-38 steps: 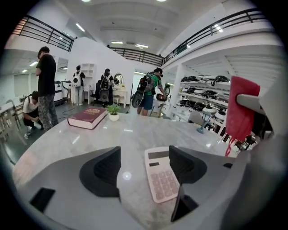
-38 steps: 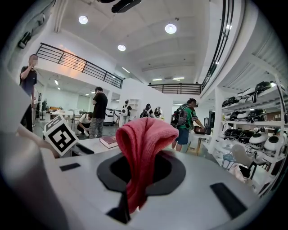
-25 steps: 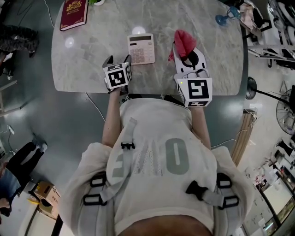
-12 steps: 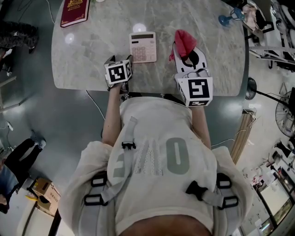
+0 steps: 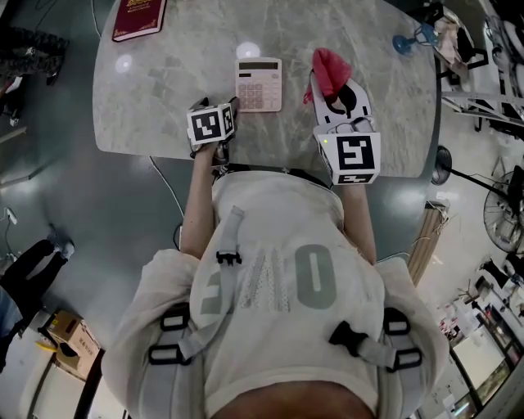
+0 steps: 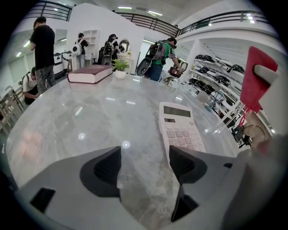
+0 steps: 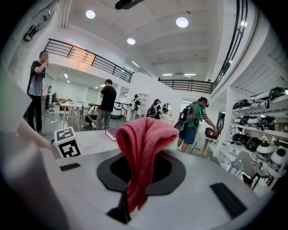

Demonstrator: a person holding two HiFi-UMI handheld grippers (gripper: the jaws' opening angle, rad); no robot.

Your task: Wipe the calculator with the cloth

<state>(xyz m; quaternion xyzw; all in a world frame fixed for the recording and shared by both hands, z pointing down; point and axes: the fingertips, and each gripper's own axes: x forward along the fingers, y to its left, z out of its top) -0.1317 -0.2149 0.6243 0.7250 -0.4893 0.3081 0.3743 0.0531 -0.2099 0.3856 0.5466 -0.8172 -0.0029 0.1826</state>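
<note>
1. The right gripper (image 5: 334,94) is clamped shut on the red cloth (image 5: 328,70). In the right gripper view the cloth (image 7: 140,148) bunches up from between the closed jaws, and a loose fold stands past the tips. That free fold is probably the part meant to rub the calculator.
2. The calculator (image 5: 259,84) lies flat and keys up on the marble table (image 5: 155,98). It sits between the two grippers and a little ahead of them, display end away from the person.
3. The left gripper (image 5: 214,106) hangs low near the table's front edge, its jaws apart with only bare tabletop between them. In its own view the calculator (image 6: 180,128) sits just beyond its right jaw. It seems posted there to steady the calculator, which would likely slide on smooth stone.
4. The cloth is beside the calculator's right edge but apart from it, with bare marble between.
5. The table's front edge runs just under both grippers. A book (image 5: 139,16) lies well away at the far left, so nothing blocks a sideways sweep.
</note>
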